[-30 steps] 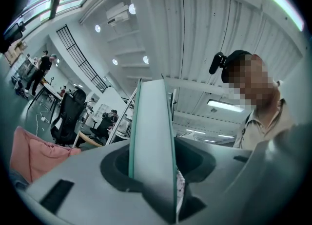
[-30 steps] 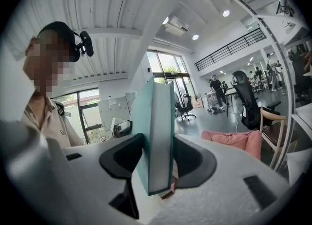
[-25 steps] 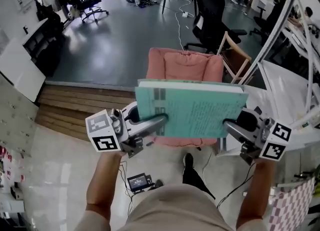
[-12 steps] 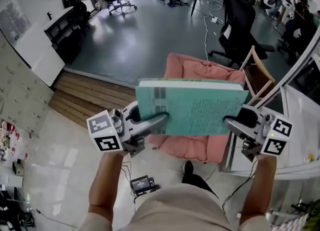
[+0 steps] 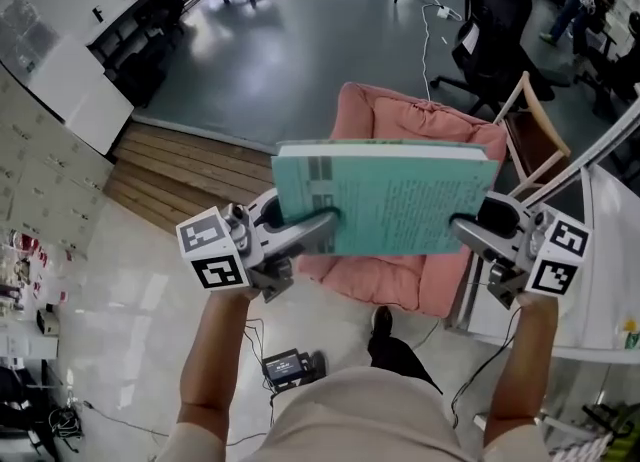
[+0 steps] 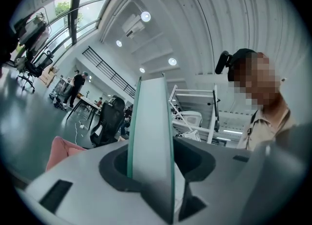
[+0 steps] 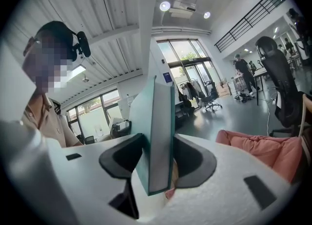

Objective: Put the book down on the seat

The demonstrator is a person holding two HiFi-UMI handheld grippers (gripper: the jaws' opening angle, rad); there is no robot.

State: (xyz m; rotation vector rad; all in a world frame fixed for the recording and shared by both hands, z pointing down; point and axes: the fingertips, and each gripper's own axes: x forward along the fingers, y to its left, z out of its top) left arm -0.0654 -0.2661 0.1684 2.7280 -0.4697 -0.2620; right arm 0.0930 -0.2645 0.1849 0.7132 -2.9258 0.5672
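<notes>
A thick teal book (image 5: pixel 385 200) hangs flat in the air over a wooden chair with a pink cushioned seat (image 5: pixel 415 280). My left gripper (image 5: pixel 325 230) is shut on the book's left edge, my right gripper (image 5: pixel 462 233) on its right edge. In the left gripper view the book (image 6: pixel 151 136) stands edge-on between the jaws of the left gripper (image 6: pixel 152 178), and the pink seat (image 6: pixel 61 148) shows low at the left. In the right gripper view the book (image 7: pixel 155 136) is clamped in the right gripper (image 7: pixel 155 168), with the pink cushion (image 7: pixel 263 151) at the right.
A black office chair (image 5: pixel 495 25) stands behind the pink one. A wooden step (image 5: pixel 175 175) runs along the left, grey floor beyond. A white desk edge (image 5: pixel 600 290) lies at the right. A small black device (image 5: pixel 285 365) with cables sits on the floor by the person's feet.
Both grippers have carried the book forward toward the chair; the pink seat now lies more fully beneath the book. The grip on both edges is the same.
</notes>
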